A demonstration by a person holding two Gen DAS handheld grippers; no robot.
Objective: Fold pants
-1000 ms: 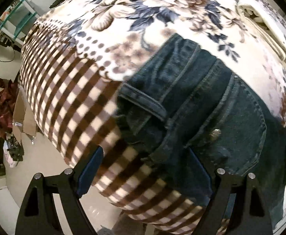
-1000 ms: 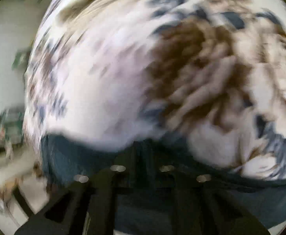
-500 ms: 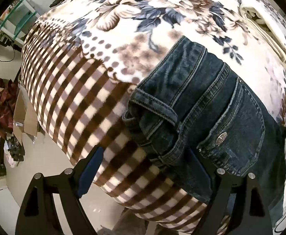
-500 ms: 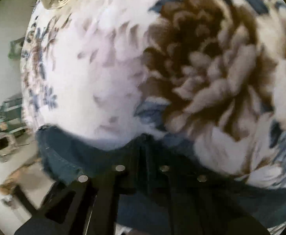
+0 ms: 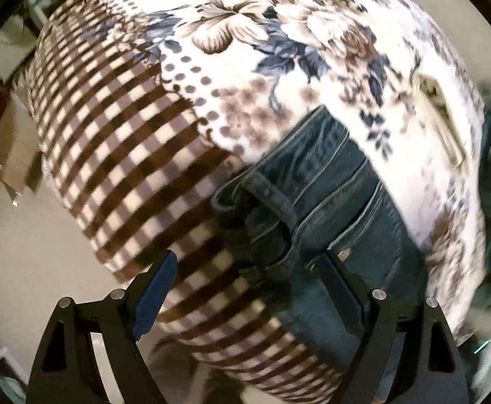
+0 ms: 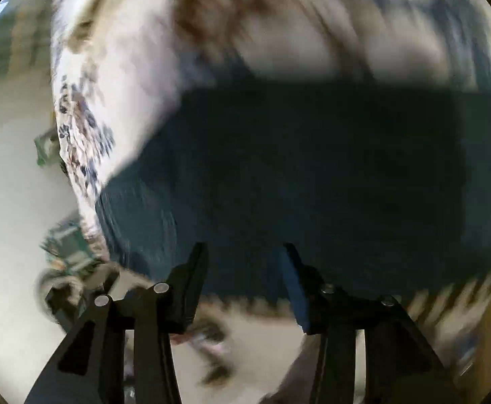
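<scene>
One pair of jeans (image 5: 339, 202) on one blanket (image 5: 117, 141) (floral, checked); left gripper (image 5: 248, 289) fingers apart; right gripper (image 6: 245, 279) fingers opening, gripping nothing.

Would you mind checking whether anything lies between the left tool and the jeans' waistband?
Nothing visible does. The left tool hangs open right above the jeans on the blanket; only bare checked blanket and denim show between its fingers.
</scene>
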